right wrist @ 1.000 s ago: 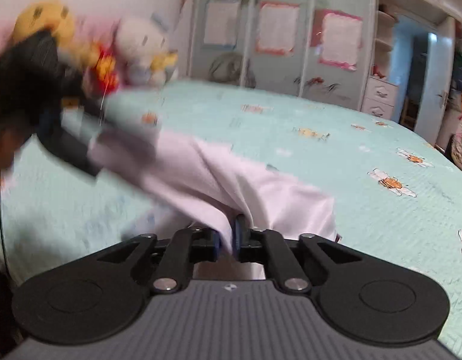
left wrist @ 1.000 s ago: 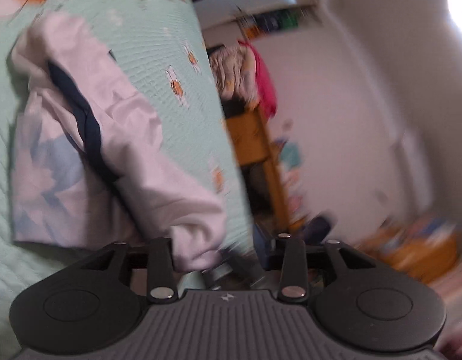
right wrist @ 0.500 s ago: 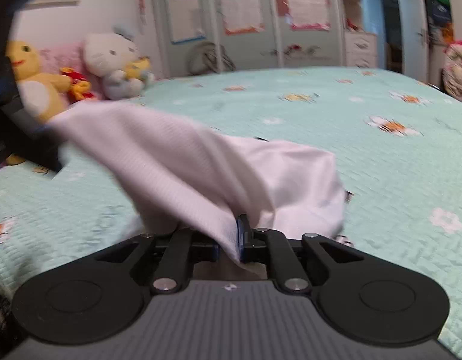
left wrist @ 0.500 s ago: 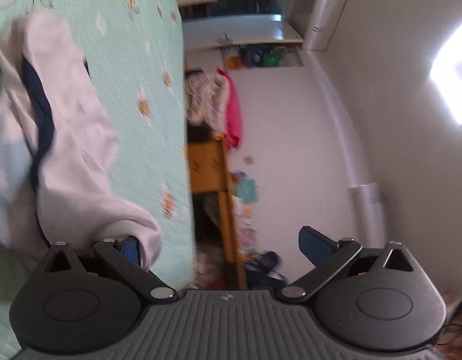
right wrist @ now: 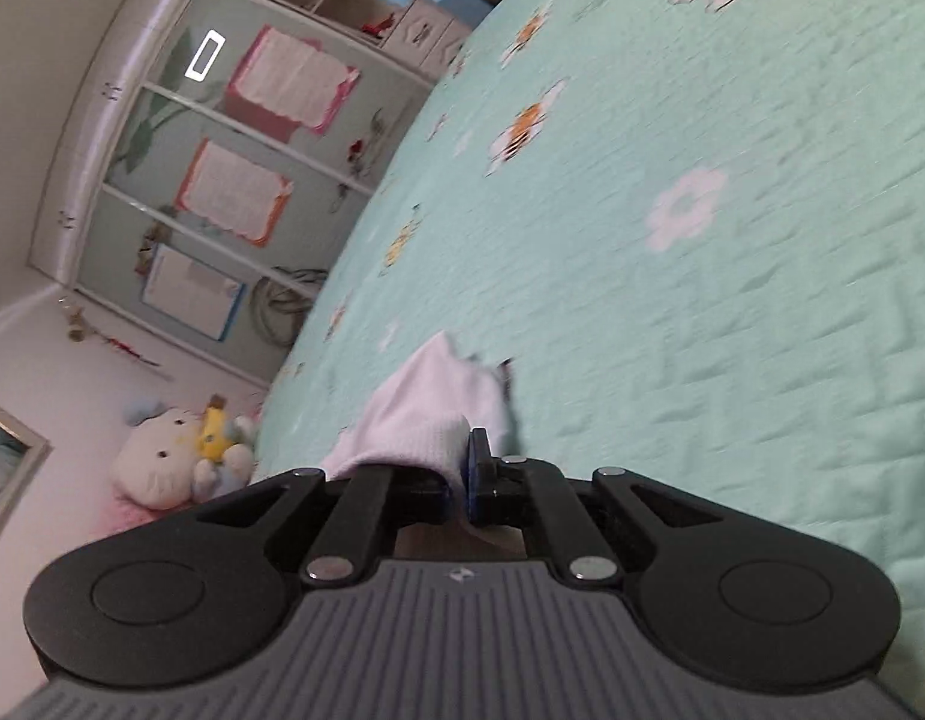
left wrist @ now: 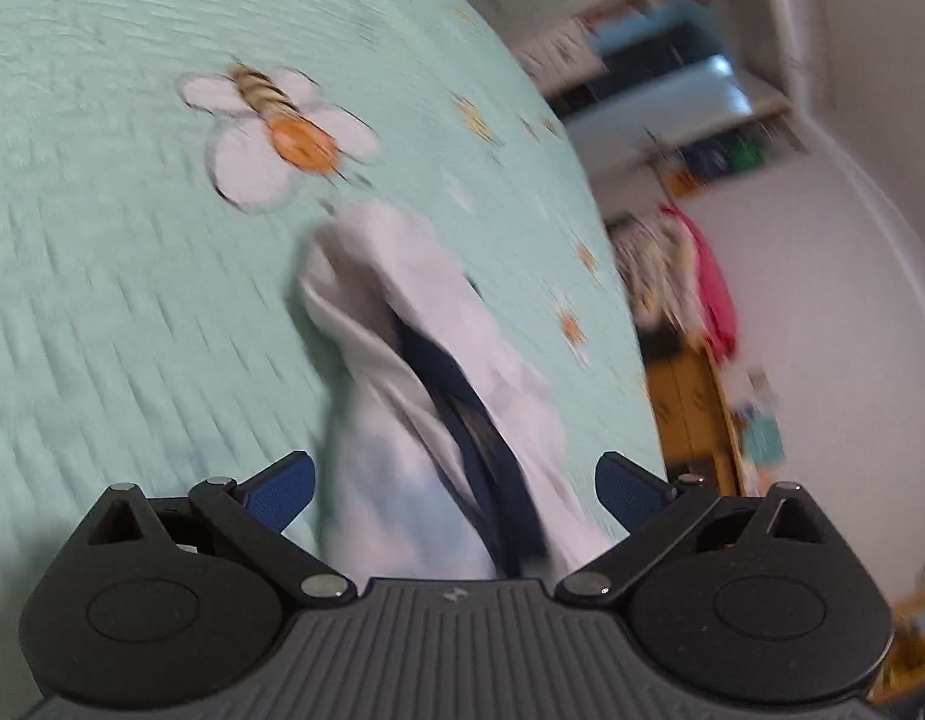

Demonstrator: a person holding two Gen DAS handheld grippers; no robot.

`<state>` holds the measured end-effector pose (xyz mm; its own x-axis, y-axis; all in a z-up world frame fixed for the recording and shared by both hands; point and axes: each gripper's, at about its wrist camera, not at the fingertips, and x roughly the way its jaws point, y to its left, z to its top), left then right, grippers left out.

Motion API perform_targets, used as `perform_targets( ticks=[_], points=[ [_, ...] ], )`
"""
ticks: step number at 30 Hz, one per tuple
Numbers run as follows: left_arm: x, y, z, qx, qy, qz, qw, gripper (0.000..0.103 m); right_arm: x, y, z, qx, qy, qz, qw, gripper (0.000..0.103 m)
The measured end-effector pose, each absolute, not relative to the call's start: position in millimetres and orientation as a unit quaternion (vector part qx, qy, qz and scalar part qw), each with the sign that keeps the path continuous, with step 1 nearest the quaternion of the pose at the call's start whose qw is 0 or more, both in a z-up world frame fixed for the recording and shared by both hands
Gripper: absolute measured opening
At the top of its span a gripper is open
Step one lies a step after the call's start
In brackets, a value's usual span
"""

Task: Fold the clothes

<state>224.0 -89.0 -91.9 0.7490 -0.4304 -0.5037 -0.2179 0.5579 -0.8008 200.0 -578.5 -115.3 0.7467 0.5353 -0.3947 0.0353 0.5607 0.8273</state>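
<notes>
A white garment (left wrist: 402, 360) with a dark navy collar band and pale blue print lies bunched on the mint green quilt (left wrist: 102, 300). My left gripper (left wrist: 456, 489) is open, its blue pads spread wide on either side of the cloth, which runs between them toward the camera. In the right wrist view my right gripper (right wrist: 459, 474) is shut on a fold of the same white garment (right wrist: 426, 414), which trails away across the bed.
The quilt (right wrist: 732, 300) with bee and flower prints fills both views. A wooden chair with pink clothes (left wrist: 702, 300) stands beside the bed. Plush toys (right wrist: 174, 456) sit near the head of the bed, a wardrobe with posters (right wrist: 240, 138) behind.
My left gripper let go of the cloth, opened wide, then swung back over the garment. My right gripper kept its hold and tilted, the cloth now lying lower on the bed.
</notes>
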Motion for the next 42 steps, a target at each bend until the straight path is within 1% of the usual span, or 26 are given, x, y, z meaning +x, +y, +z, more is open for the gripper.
perform_targets(
  ticks=[1, 3, 7, 8, 10, 11, 12, 13, 18, 23, 25, 29, 32, 35, 39, 42],
  points=[
    [236, -86, -96, -0.465, 0.350, -0.055, 0.811, 0.097, 199, -579, -117, 0.442, 0.322, 0.151, 0.823, 0.004],
    [260, -80, -104, -0.463, 0.353, -0.033, 0.812, 0.091, 200, -576, -115, 0.428, 0.321, 0.156, 0.830, 0.004],
    [294, -71, -111, -0.467, 0.360, -0.014, 0.808, 0.090, 205, -565, -104, 0.374, 0.319, 0.163, 0.855, 0.004],
    [300, -70, -113, -0.472, 0.361, -0.014, 0.805, 0.088, 205, -566, -100, 0.366, 0.317, 0.167, 0.859, 0.004],
    [312, -69, -117, -0.483, 0.362, -0.016, 0.797, 0.063, 203, -569, -94, 0.351, 0.312, 0.173, 0.866, 0.004],
    [308, -69, -106, -0.480, 0.350, -0.020, 0.804, 0.025, 204, -568, -89, 0.342, 0.310, 0.175, 0.870, 0.004],
    [301, -70, -92, -0.474, 0.334, -0.024, 0.814, 0.003, 205, -567, -85, 0.331, 0.306, 0.177, 0.875, 0.004],
    [294, -71, -78, -0.468, 0.319, -0.028, 0.824, 0.000, 207, -566, -78, 0.319, 0.299, 0.178, 0.882, 0.004],
    [259, -75, -7, -0.433, 0.238, -0.048, 0.868, 0.000, 208, -561, -27, 0.257, 0.228, 0.184, 0.921, 0.003],
    [224, -79, 64, -0.394, 0.154, -0.068, 0.904, 0.000, 208, -560, 28, 0.237, 0.159, 0.214, 0.934, 0.003],
    [210, -81, 93, -0.377, 0.120, -0.076, 0.915, 0.000, 205, -560, 49, 0.246, 0.134, 0.237, 0.930, 0.003],
    [152, -90, 155, -0.323, 0.029, -0.077, 0.943, 0.000, 197, -566, 89, 0.275, 0.088, 0.288, 0.913, 0.003],
    [116, -97, 205, -0.276, -0.028, -0.061, 0.959, 0.000, 200, -569, 112, 0.311, 0.074, 0.335, 0.886, 0.003],
    [99, -103, 249, -0.229, -0.068, -0.053, 0.970, 0.000, 211, -570, 138, 0.343, 0.064, 0.378, 0.858, 0.003],
    [98, -105, 284, -0.191, -0.097, -0.033, 0.976, 0.000, 233, -567, 167, 0.375, 0.054, 0.418, 0.826, 0.003],
    [113, -106, 279, -0.162, -0.087, -0.013, 0.983, 0.000, 251, -556, 172, 0.369, 0.056, 0.417, 0.829, 0.003]
  ],
)
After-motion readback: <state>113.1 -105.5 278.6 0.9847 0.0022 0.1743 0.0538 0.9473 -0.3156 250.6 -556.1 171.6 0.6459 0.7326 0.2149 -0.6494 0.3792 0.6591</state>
